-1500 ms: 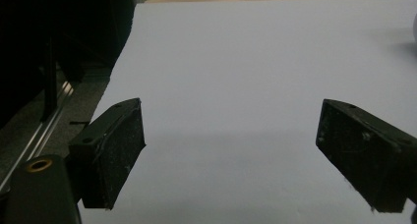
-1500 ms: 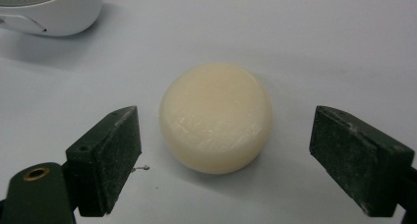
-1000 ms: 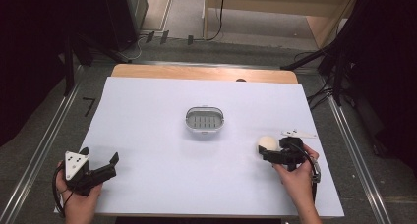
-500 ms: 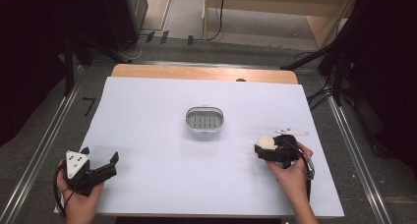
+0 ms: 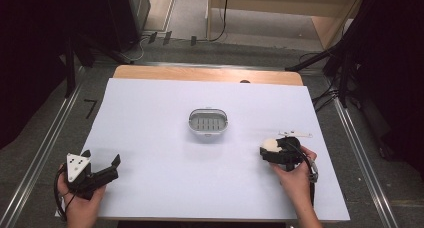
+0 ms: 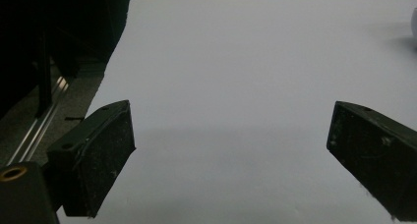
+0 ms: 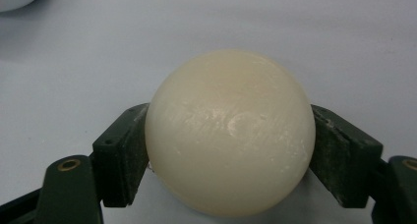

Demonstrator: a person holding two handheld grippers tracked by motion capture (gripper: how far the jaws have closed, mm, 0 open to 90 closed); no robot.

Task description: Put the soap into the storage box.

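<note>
High view: the right gripper (image 5: pixel 270 151) grips a cream soap bar (image 5: pixel 270 144) on the counter (image 5: pixel 150 123), right of the soap dish (image 5: pixel 208 123).

Left gripper view: fingers (image 6: pixel 98 150) wide, empty.

Right gripper view: fingers (image 7: pixel 120 150) have just closed on the soap bar (image 7: pixel 230 130). Grasp step complete; next, lift toward the dish.
</note>
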